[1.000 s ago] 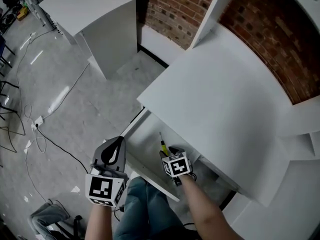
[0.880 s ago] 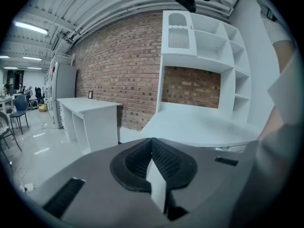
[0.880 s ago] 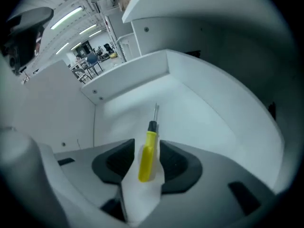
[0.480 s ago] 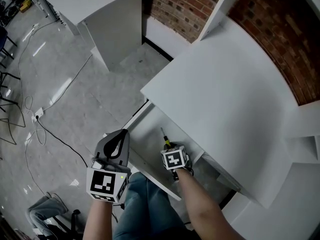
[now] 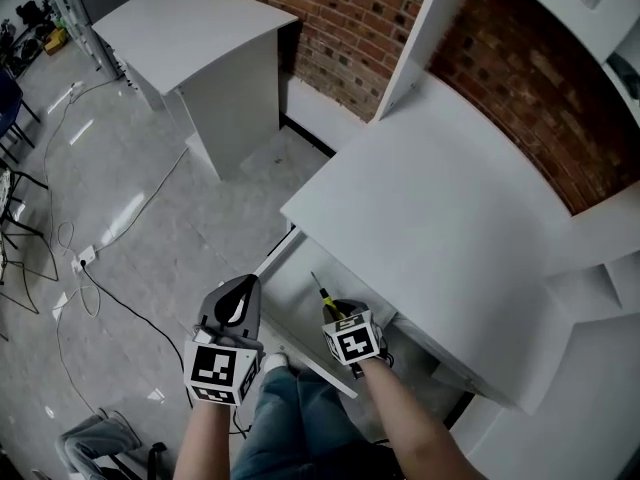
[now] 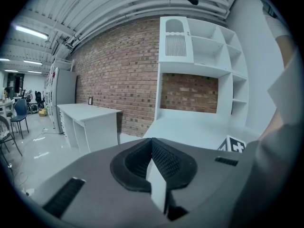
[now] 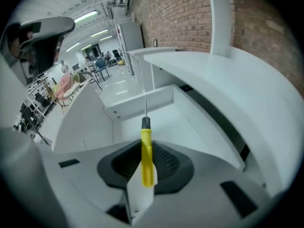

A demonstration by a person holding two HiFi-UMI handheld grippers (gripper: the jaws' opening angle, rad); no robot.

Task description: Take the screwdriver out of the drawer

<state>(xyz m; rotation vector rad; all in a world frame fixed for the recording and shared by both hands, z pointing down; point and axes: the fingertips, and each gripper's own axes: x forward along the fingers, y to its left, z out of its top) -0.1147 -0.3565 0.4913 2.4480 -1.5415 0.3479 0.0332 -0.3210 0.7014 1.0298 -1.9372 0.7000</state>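
Observation:
The screwdriver [image 7: 147, 155] has a yellow handle, a black collar and a thin metal shaft. My right gripper [image 7: 144, 177] is shut on its handle, with the shaft sticking out past the jaws. It hangs above the floor of the open white drawer [image 7: 164, 120]. In the head view the screwdriver [image 5: 321, 291] points up-left from my right gripper [image 5: 337, 313], over the drawer [image 5: 285, 286] under the desk. Just outside the drawer's left front corner, my left gripper [image 5: 241, 286] is shut with nothing in it; the left gripper view shows its pads [image 6: 164, 161] pressed together.
The white desk top [image 5: 430, 218] overhangs the drawer's back half. A second white desk [image 5: 200, 38] stands far left by the brick wall [image 5: 340, 13]. Cables [image 5: 90, 268] trail over the grey floor. The person's knees [image 5: 300, 418] sit right below the drawer front.
The right gripper has come up from the drawer floor with the screwdriver held between its jaws. The left gripper has risen slightly beside the drawer.

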